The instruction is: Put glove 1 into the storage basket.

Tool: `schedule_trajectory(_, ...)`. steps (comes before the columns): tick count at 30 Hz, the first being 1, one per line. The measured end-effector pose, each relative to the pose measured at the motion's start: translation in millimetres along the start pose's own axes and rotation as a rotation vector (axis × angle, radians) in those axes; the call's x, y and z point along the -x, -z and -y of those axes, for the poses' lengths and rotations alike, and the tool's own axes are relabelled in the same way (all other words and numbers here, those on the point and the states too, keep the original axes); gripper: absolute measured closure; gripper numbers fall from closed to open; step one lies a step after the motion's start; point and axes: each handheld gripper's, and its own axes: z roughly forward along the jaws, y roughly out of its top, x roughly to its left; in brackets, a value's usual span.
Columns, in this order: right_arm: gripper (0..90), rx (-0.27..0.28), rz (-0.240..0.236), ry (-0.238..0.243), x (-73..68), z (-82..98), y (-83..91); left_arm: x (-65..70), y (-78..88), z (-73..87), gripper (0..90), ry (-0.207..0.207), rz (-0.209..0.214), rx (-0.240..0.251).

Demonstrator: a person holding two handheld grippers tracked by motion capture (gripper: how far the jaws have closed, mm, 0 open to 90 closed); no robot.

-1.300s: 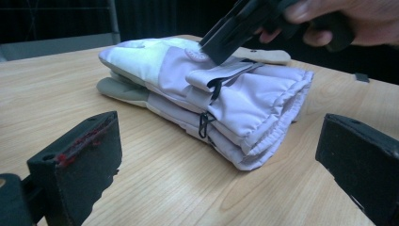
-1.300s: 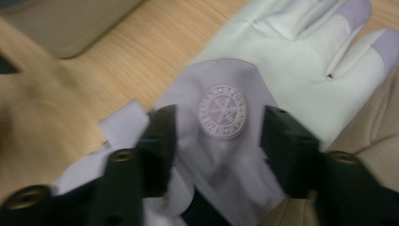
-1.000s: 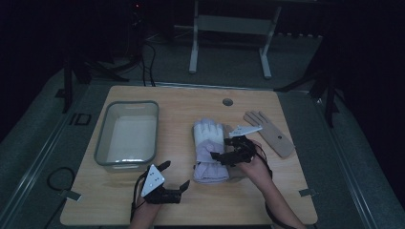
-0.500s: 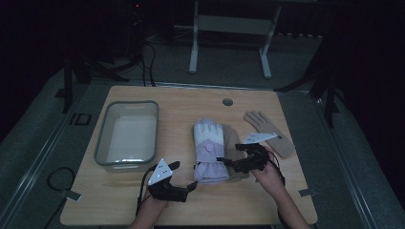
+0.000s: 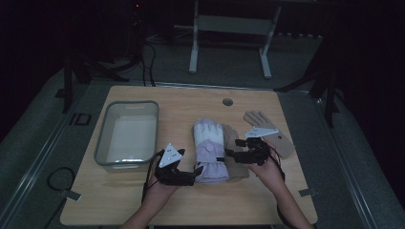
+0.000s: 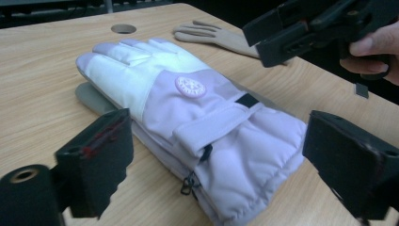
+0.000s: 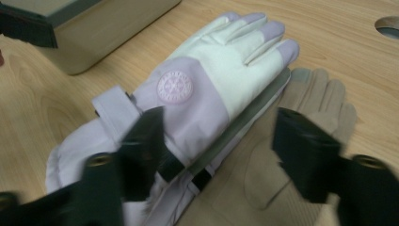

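Table: wood top, clear plastic bin at centre left. Lilac ski glove at frame centre, overlapping a tan glove. Left gripper at its cuff, fingers spread, empty. Right gripper fingers just closing, straddling the glove edge, not pinching. Advised: seat pads squarely on the cuff before lifting.

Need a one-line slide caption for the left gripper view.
Left gripper's open jaws frame the cuff of a lilac ski glove lying on the wooden table.
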Motion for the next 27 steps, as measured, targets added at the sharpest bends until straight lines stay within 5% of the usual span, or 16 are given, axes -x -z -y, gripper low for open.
schedule_trajectory(1, 51.1, 0.011, -0.005, -0.009, 1.1, -1.6, -0.3, 0.6, -1.8, -1.6, 15.6, 0.001, -0.004, -0.007)
schedule_trajectory(3, 53.2, 0.020, -0.006, -0.025, 1.9, -3.2, -1.2, 4.0, -5.1, -3.7, 17.3, -0.015, -0.020, -0.027)
schedule_trajectory(4, 60.9, 0.019, -0.012, -0.030, 2.6, -5.1, -4.6, 6.3, -6.7, -4.0, 29.1, -0.027, -0.023, -0.034)
schedule_trajectory(6, 61.0, 0.005, -0.023, -0.043, 2.8, -4.7, -9.6, 11.6, -10.9, -4.1, 38.0, -0.052, -0.034, -0.061)
schedule_trajectory(13, 54.4, -0.049, -0.051, -0.102, 1.5, 6.8, -29.3, 14.7, -32.9, 8.8, 38.9, -0.005, -0.065, -0.207)
schedule_trajectory(18, 54.3, -0.126, -0.074, -0.191, 9.9, 20.1, -47.7, 11.7, -40.6, 20.9, 38.8, -0.005, -0.077, -0.257)
schedule_trajectory(27, 51.4, -0.201, -0.185, -0.277, 10.4, 27.4, -70.0, -11.1, -40.2, 32.9, 40.2, 0.082, -0.041, -0.310)
